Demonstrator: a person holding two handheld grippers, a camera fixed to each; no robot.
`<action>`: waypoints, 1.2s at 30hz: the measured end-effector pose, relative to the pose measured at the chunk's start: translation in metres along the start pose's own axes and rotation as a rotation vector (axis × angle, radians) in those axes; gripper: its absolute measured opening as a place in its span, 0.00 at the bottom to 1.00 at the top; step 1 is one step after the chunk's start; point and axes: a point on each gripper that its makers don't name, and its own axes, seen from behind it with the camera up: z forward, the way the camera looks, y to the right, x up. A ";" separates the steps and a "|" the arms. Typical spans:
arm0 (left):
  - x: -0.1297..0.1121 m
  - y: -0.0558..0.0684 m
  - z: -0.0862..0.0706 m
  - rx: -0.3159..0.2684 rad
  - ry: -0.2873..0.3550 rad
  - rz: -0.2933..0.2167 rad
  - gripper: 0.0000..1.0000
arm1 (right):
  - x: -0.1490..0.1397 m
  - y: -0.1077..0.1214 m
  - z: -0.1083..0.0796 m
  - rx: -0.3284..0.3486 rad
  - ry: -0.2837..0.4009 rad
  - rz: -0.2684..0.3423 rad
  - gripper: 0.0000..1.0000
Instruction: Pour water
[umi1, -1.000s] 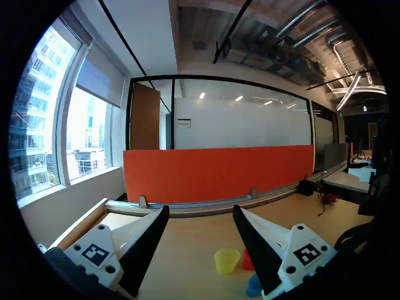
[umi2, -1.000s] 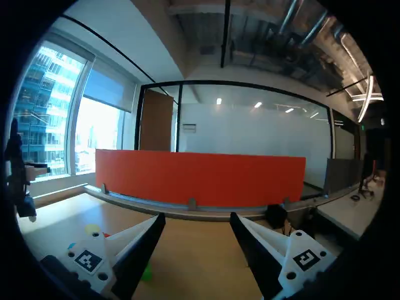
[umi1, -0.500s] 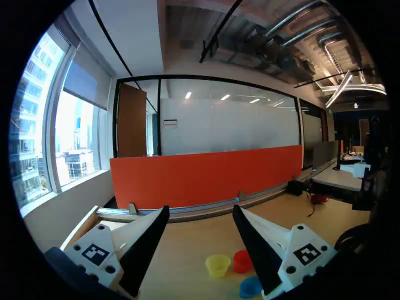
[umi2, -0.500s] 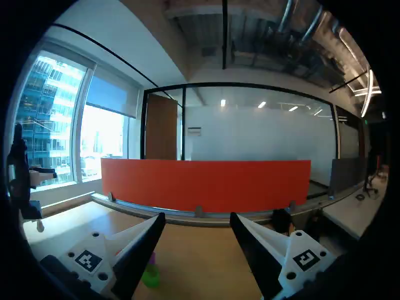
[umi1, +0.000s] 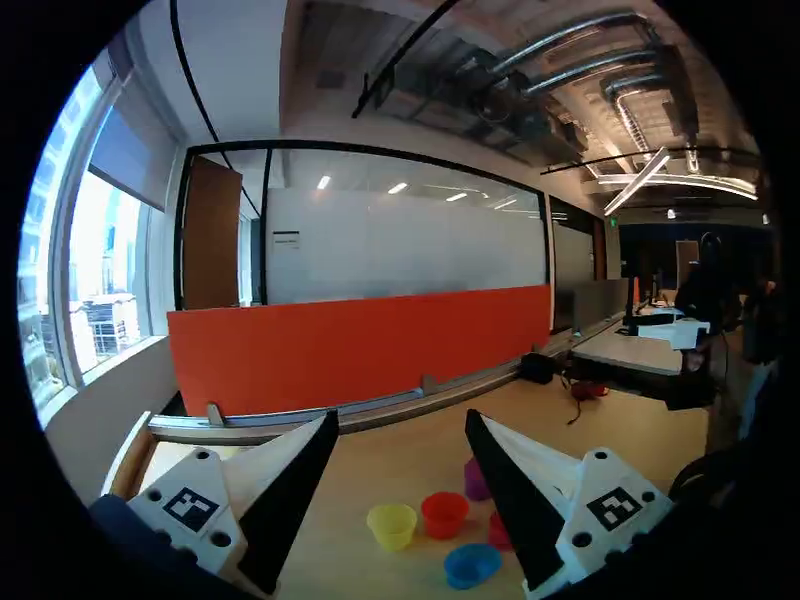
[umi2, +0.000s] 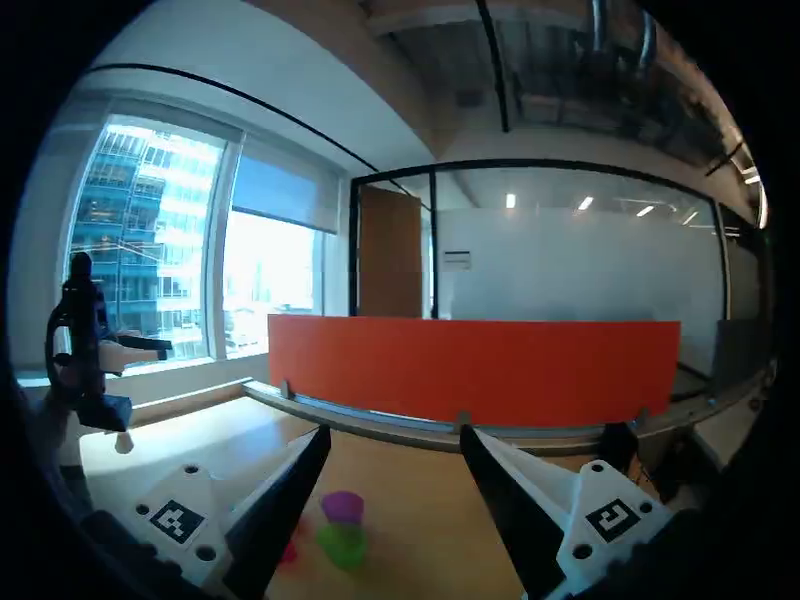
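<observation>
left gripper (umi1: 400, 416): fingers spread wide, holding nothing
yellow cup (umi1: 391, 524), red cup (umi1: 443, 513), blue cup (umi1: 472, 565): on the desk (umi1: 400, 465), low in the gap between its fingers, blue nearest the right finger
right gripper (umi2: 393, 431): fingers wide apart, empty
purple cup (umi2: 343, 507), green cup (umi2: 342, 545): between its fingers, close to the left one

In the left gripper view, a purple cup (umi1: 474, 481) and a red cup (umi1: 496, 529) are half covered by one finger of the left gripper (umi1: 400, 425), and their contents cannot be judged. In the right gripper view, a reddish cup (umi2: 290, 552) is nearly hidden behind a finger of the right gripper (umi2: 393, 435), and the green cup (umi2: 342, 546) is blurred.
</observation>
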 end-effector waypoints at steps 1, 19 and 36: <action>-0.001 0.002 0.001 -0.013 -0.004 -0.002 0.94 | 0.001 -0.003 0.001 0.018 0.000 0.000 1.00; -0.041 0.018 0.001 -0.107 -0.094 0.012 0.94 | -0.034 -0.039 0.024 0.169 -0.129 -0.086 1.00; -0.098 0.029 -0.001 -0.168 -0.186 0.043 0.94 | -0.079 -0.047 0.031 0.230 -0.229 -0.097 1.00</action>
